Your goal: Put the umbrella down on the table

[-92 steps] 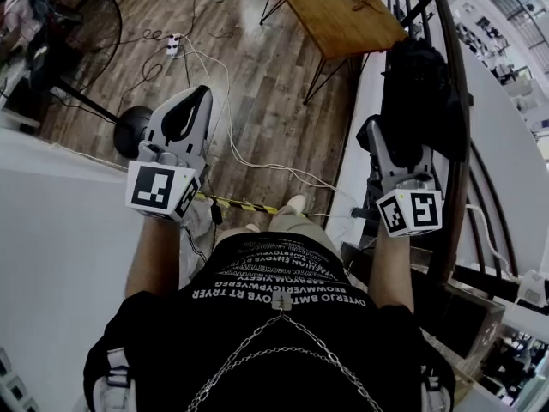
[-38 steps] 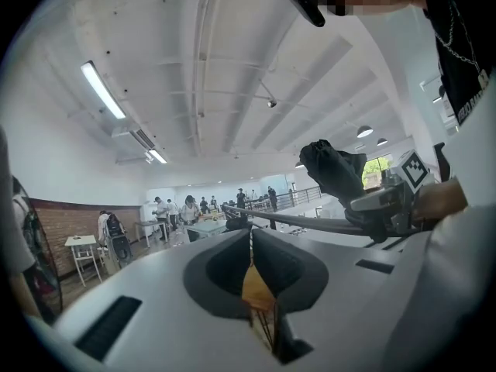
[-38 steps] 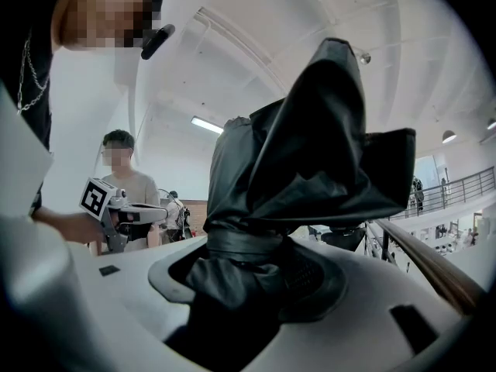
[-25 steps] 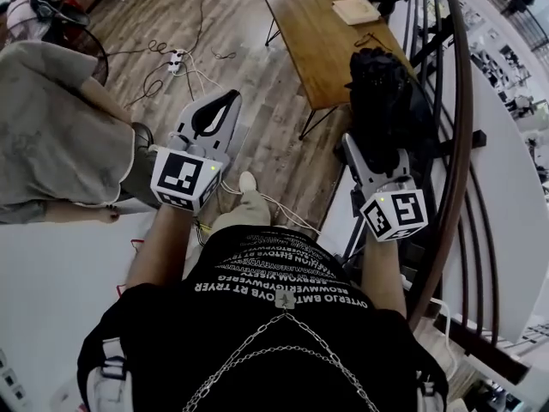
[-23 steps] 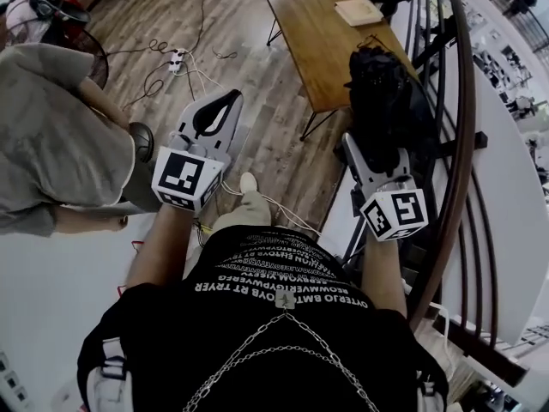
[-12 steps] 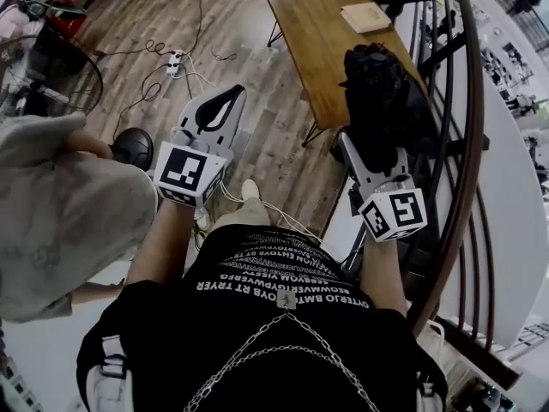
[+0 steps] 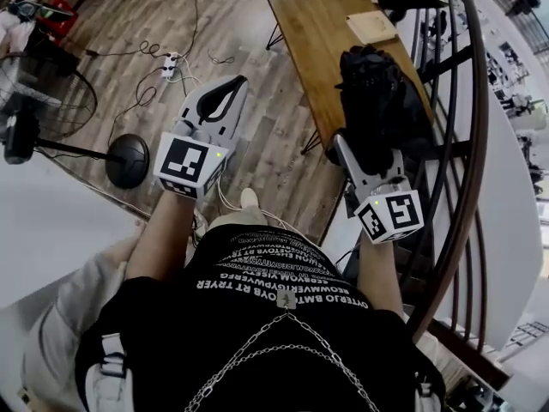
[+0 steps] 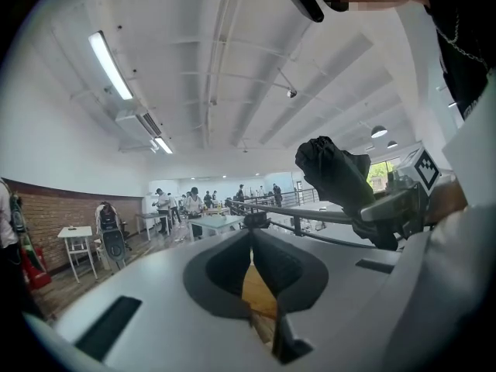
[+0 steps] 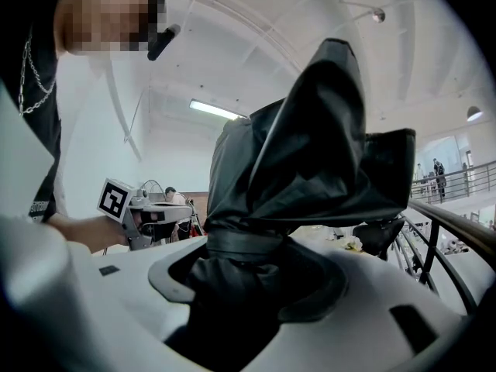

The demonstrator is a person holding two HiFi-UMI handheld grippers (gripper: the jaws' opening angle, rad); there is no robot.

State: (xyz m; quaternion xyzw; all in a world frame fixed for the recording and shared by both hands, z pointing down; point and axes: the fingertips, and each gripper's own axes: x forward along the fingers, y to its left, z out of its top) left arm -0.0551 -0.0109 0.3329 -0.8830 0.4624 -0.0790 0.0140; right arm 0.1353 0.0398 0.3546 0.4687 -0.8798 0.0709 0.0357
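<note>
right gripper (image 7: 367,148): clamping wide on the folded umbrella (image 7: 373,93) — carrying it above the table (image 7: 313,24) near end
left gripper (image 7: 230,88): pinched closed, empty, left of table
risk: releasing early — dropping it past table edge

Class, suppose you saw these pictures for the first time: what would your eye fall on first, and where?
The bunched black umbrella stands out first, clamped in the right tongs at the head view's right, with a long wooden table ahead. The left tongs, shut and empty, hang over the plank floor, and a dark curved railing sweeps down the right edge.
</note>
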